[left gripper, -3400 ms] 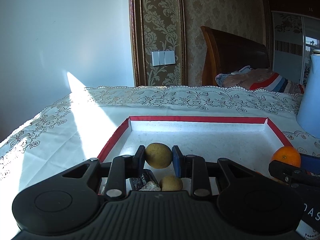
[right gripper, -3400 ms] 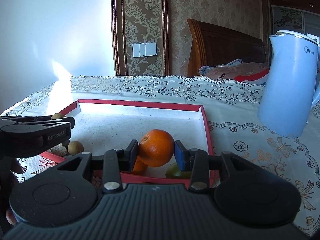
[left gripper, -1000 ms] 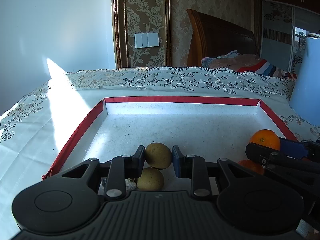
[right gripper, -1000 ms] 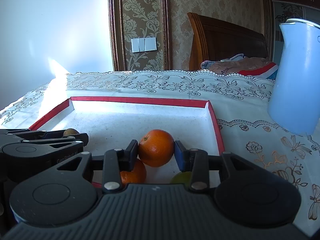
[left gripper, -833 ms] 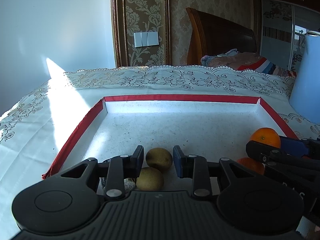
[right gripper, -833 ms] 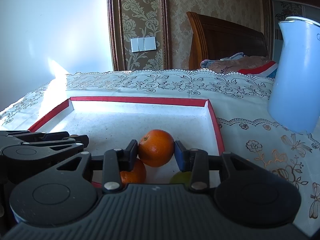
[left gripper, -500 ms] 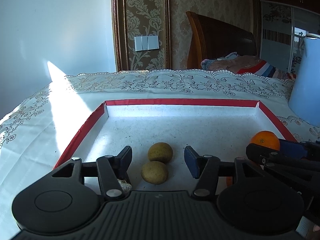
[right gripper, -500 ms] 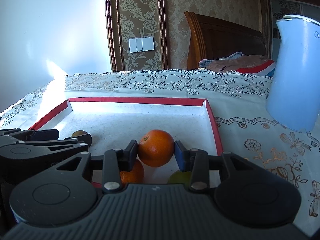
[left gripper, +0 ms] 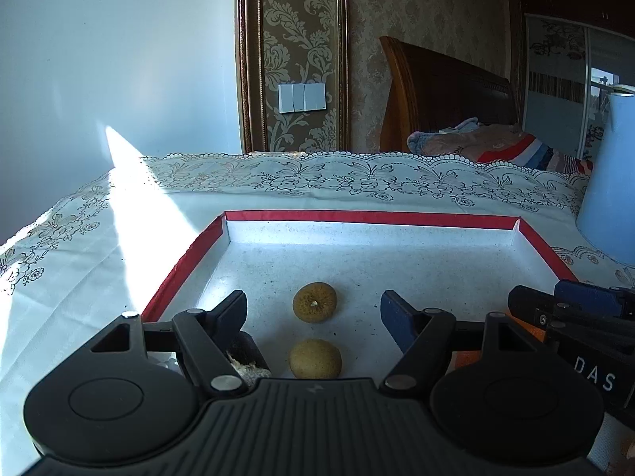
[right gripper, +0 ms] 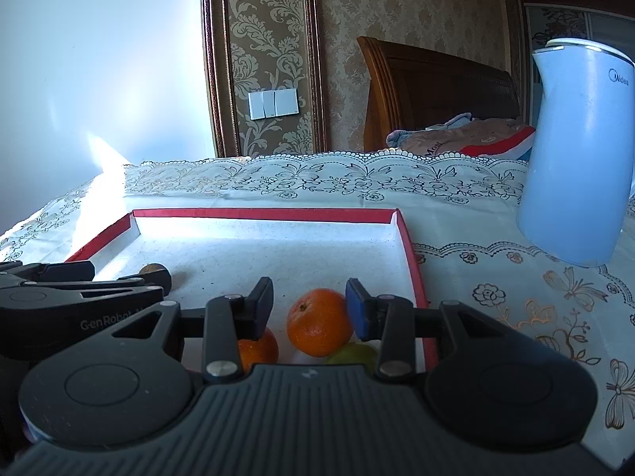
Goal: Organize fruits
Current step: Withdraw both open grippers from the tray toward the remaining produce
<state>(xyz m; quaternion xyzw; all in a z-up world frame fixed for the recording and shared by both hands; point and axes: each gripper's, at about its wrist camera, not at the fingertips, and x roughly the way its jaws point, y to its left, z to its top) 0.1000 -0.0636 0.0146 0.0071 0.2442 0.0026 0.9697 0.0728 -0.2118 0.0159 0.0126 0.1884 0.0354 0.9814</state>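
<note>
Left hand-held gripper (left gripper: 313,311) newly open, brown fruit (left gripper: 315,307) apparently free

Lace-patterned tablecloth (right gripper: 496,317), red-rimmed tray (right gripper: 412,261), pale blue kettle (right gripper: 575,158)

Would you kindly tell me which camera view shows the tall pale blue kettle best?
The right wrist view: the tall pale blue kettle stands there nearly whole on the lace tablecloth, lid rim and logo visible. The left wrist view catches only a strip of its side at the picture's right edge.
</note>
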